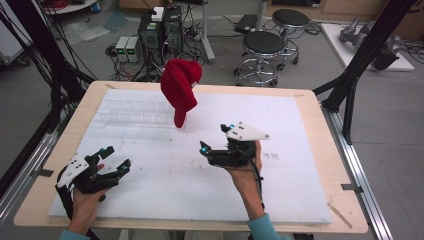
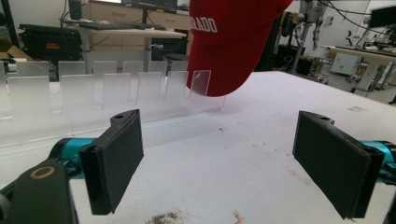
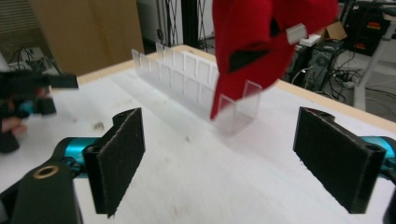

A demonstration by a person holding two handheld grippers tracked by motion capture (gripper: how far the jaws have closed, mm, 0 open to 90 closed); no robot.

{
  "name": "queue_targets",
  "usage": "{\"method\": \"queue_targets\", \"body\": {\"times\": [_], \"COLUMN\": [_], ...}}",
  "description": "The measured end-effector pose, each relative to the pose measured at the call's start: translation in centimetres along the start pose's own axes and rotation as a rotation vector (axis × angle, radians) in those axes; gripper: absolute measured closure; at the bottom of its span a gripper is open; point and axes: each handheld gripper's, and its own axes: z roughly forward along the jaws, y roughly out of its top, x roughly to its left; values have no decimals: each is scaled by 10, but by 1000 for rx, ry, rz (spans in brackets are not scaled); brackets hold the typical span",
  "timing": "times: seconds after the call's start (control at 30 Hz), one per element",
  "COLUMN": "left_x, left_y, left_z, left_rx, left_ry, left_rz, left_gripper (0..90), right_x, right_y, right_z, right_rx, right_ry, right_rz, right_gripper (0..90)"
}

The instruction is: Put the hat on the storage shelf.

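Two grippers rest over a white board (image 1: 300,200) that covers a wooden table (image 1: 320,150). High view: the left gripper (image 1: 116,161) sits near the board's front left corner, its jaws apart with nothing between them. The right gripper (image 1: 214,139) is held near the board's middle, jaws also spread and empty. A red cap (image 1: 180,87) hangs at the far middle of the board, its lower tip reaching down into the right end of a clear slotted rack (image 1: 135,112) — well apart from both grippers.

Left gripper view: the two black jaws stand wide, only bare board between them. Beyond them the clear slotted rack (image 2: 107,93) runs across the board, and the red cap (image 2: 233,42), bearing white lettering, hangs over the rack's right end with its brim behind one clear divider.

Right gripper view: the jaws are released — wide apart, gripping nothing. The red cap (image 3: 261,42) hangs ahead, slightly blurred, its narrow lower end dipping into the nearest slot of the rack (image 3: 187,81). The left gripper (image 3: 28,93) shows at the left edge, held in a hand.
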Motion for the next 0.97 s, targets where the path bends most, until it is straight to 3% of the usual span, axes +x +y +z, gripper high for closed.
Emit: {"method": "queue_targets", "body": {"times": [0.2,0.3,0.5,0.7,0.83,0.97], "left_x": [-1,-2,-4,-3,-4,-4], "left_y": [0,0,0,0,0,-1], "left_z": [0,0,1,0,0,-1], "left_rx": [5,6,8,3,-3,-6], "left_ry": [2,2,11,17,22,20], "left_rz": [16,23,39,34,43,47], "left_gripper": [166,166,166,166,166,165], "right_x": [-20,-31,-49,-57,-58,-55], "right_y": [-34,-60,-106,-132,-134,-133], "right_z": [-42,-61,-85,-90,-94,-91], "right_rx": [-64,-115,-147,-157,-200,-179], "right_ry": [-23,-33,-95,-130,-147,-165], "right_rz": [6,44,77,94,107,74], "right_gripper": [126,123,117,114,114,114]}}
